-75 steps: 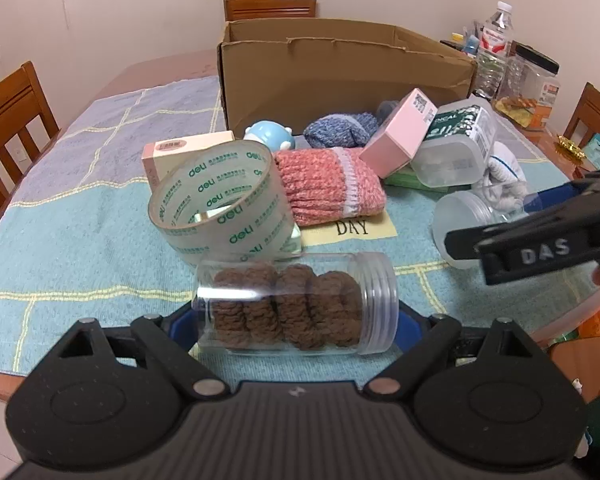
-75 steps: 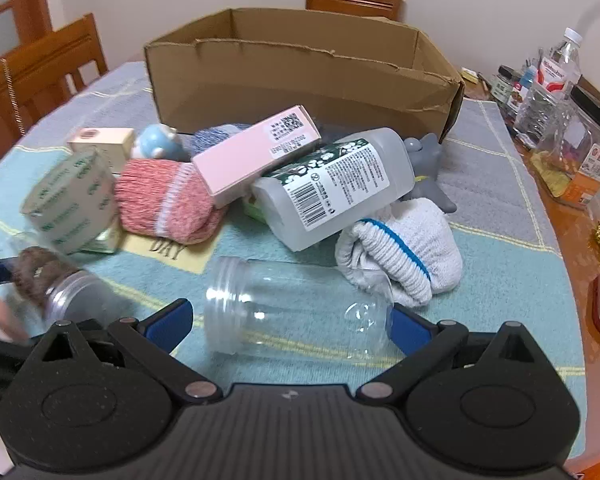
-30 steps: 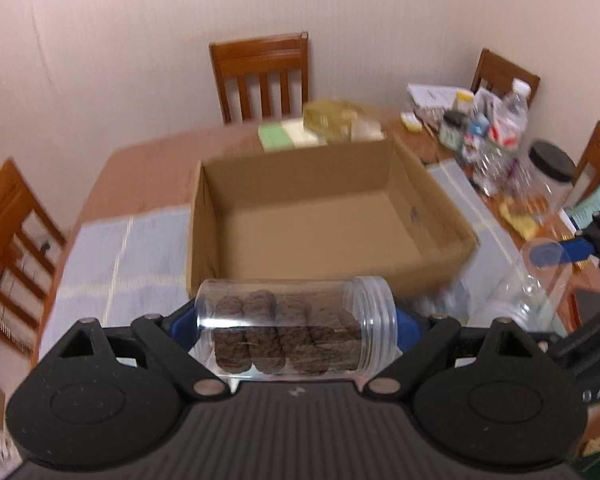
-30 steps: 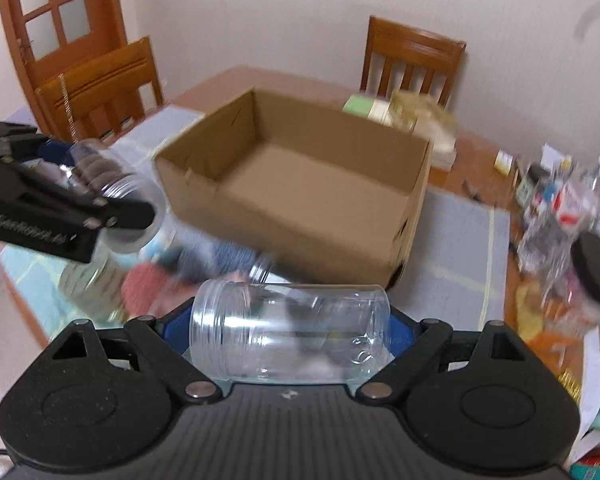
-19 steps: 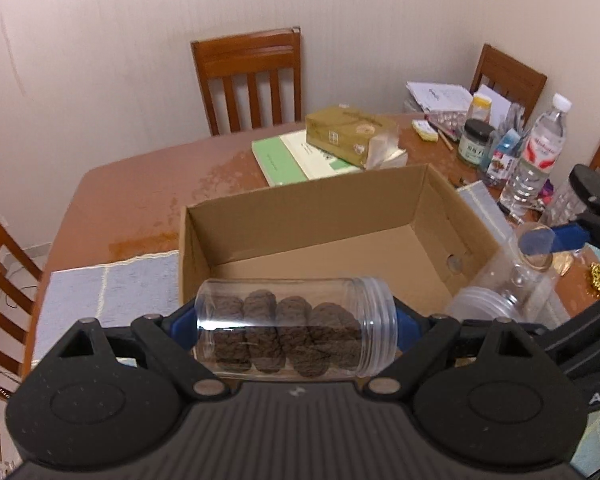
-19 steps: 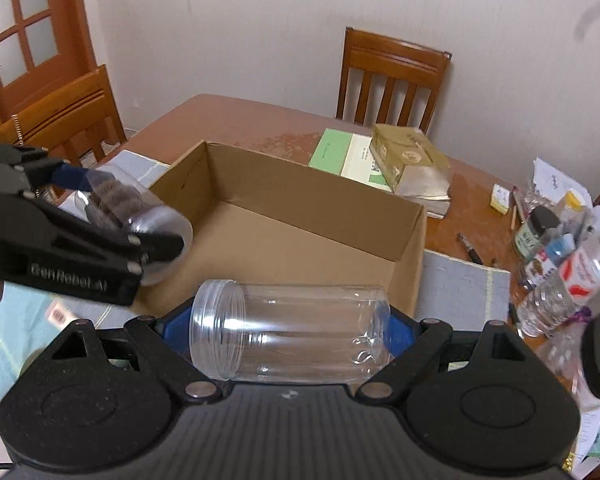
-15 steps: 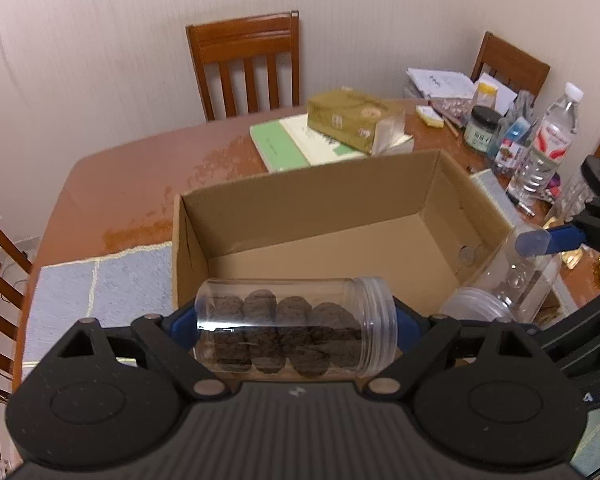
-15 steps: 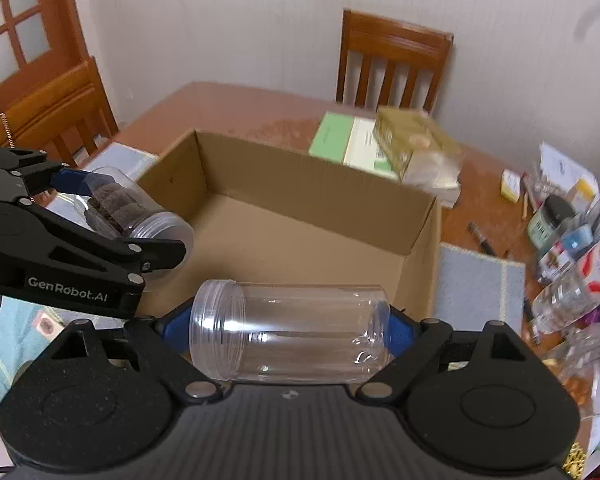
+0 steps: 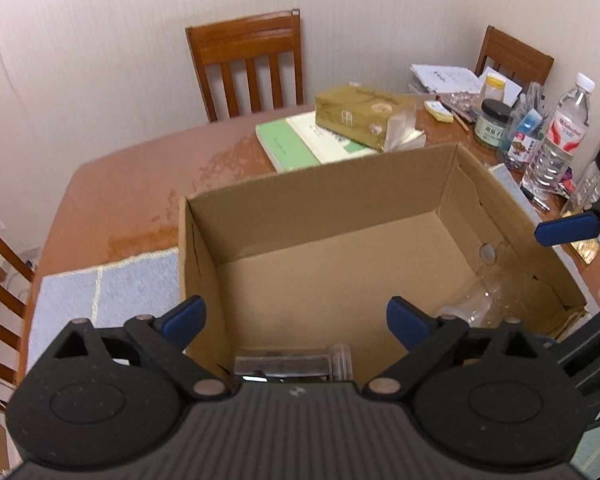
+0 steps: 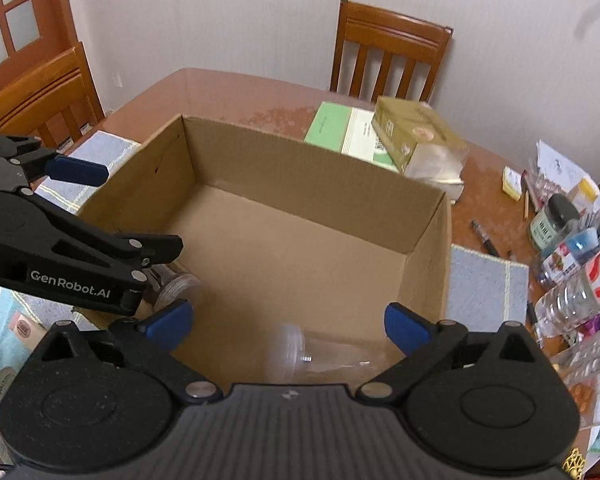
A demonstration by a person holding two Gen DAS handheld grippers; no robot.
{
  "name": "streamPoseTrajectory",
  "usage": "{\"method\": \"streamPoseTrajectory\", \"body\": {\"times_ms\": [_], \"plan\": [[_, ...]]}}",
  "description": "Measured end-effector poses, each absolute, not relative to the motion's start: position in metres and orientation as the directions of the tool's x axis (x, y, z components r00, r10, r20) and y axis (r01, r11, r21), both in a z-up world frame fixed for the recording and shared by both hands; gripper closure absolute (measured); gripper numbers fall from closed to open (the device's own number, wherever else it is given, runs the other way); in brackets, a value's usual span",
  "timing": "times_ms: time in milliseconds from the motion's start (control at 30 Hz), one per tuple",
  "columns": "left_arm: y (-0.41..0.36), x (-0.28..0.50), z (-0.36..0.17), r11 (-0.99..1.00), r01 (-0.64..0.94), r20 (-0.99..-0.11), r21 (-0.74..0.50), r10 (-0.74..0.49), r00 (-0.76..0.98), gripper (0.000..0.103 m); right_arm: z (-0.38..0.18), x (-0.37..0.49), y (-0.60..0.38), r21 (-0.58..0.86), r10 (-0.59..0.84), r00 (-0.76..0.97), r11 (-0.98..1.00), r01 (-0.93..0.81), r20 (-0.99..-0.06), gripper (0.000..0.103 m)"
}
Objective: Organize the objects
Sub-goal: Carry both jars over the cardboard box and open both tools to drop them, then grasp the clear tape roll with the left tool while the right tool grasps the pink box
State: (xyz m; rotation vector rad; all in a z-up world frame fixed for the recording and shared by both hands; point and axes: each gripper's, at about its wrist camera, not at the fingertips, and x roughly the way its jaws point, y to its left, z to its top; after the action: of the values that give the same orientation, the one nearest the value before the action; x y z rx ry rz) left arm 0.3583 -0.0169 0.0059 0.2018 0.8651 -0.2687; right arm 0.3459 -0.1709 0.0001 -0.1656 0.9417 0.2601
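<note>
An open cardboard box (image 9: 320,194) (image 10: 312,168) stands on the table. My left gripper (image 9: 294,318) is open above its near-left part. The clear jar of brown items (image 9: 292,364) lies below it inside the box, mostly hidden by the gripper body; it also shows in the right wrist view (image 10: 172,280). My right gripper (image 10: 288,322) is open above the box's near-right part. The empty clear jar (image 10: 324,356) lies blurred below it in the box, and shows in the left wrist view (image 9: 474,300).
Behind the box lie a green book (image 9: 288,144) and a gold tissue box (image 9: 360,114). Bottles and jars (image 9: 560,136) crowd the right side. Wooden chairs (image 9: 248,62) ring the table. A blue placemat (image 9: 100,288) lies left of the box.
Both grippers have opened. The jar of brown items and the empty jar have dropped from the fingers into the box.
</note>
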Motion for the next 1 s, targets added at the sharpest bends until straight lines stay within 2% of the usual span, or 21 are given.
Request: {"method": "streamPoseTrajectory", "body": {"times_ms": [567,800,1000], "plan": [[-0.018,0.271,0.026,0.960,0.272,-0.716,0.066,-0.144,0.683,0.001,0.027,0.263,-0.182,-0.056,0.195,0.649,0.937,-0.344,-0.736,0.000],[-0.005,0.225,0.018,0.976,0.216,-0.714,0.038,-0.125,0.689,0.001,0.015,0.228,-0.180,-0.027,0.232,0.619,0.925,-0.380,-0.751,0.000],[0.016,0.188,0.003,0.992,0.120,-0.722,0.039,-0.055,0.690,0.001,-0.002,0.208,-0.167,-0.019,0.254,0.575,0.905,-0.426,-0.778,0.000]]}}
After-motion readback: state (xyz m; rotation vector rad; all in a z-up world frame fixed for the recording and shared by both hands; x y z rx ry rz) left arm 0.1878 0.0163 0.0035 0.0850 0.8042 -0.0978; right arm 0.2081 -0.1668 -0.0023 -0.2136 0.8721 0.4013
